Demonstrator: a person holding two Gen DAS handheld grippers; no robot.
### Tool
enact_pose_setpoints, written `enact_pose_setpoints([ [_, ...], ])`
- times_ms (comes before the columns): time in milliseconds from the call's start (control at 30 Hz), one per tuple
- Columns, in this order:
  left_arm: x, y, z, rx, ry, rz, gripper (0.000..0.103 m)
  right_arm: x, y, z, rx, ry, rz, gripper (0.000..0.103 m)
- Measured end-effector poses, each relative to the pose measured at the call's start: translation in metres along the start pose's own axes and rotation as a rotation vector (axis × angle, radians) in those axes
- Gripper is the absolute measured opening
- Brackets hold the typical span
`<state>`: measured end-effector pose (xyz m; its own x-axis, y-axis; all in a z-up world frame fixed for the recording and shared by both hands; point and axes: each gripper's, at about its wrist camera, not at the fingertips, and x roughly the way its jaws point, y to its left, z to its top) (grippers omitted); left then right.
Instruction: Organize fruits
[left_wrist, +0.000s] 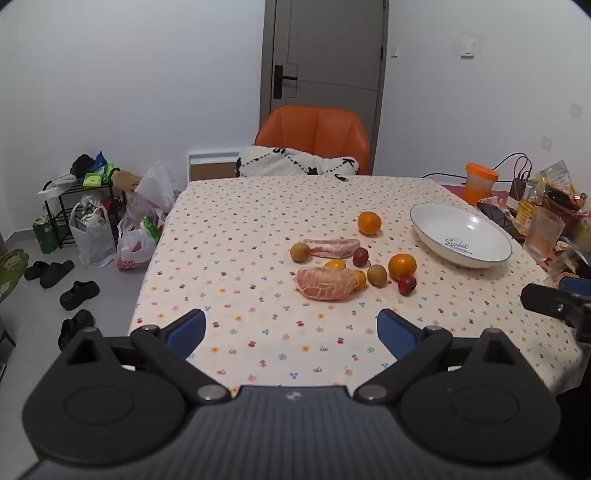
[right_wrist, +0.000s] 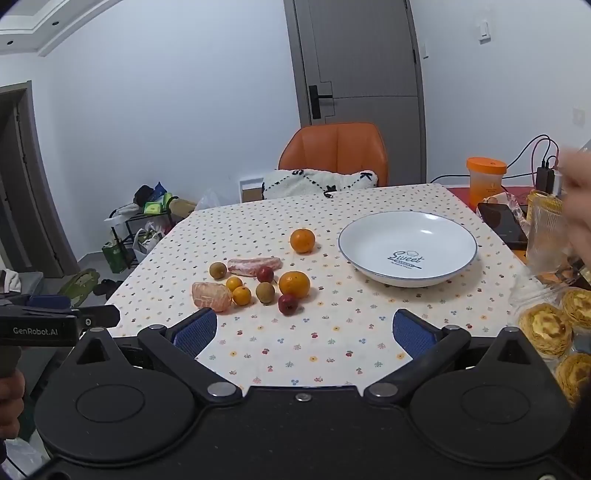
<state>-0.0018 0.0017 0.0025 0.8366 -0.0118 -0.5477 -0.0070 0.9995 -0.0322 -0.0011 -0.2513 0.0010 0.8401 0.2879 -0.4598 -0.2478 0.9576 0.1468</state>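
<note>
Right wrist view shows the right gripper (right_wrist: 301, 328) spread wide and holding nothing, with the fruits (right_wrist: 258, 284) ahead and the empty plate (right_wrist: 408, 218) beyond its right finger, likely waiting for them.

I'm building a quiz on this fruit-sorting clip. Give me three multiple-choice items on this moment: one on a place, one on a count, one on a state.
1. Where does the white plate stand relative to the fruit cluster?
A. Left of it
B. Right of it
C. Under it

2. How many small red fruits lie on the tablecloth?
A. Two
B. Four
C. None

3. What is the state of the right gripper?
A. Shut on an orange
B. Open and empty
C. Shut on the plate

Answers:
1. B, the plate sits to the right of the large orange in both views.
2. A, one red fruit lies nearest the gripper and another red fruit by the pomelo segment.
3. B, its blue pads are spread apart with only tablecloth between them.
</note>
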Motion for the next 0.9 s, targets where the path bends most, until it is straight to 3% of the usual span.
enact_pose_setpoints([
  [900, -0.0033, 0.0058, 0.0011, -0.009, -0.014, 0.009, 0.098, 0.0002, 0.0053, 0.0010, -0.020, 0.010, 0.013, 0.103],
])
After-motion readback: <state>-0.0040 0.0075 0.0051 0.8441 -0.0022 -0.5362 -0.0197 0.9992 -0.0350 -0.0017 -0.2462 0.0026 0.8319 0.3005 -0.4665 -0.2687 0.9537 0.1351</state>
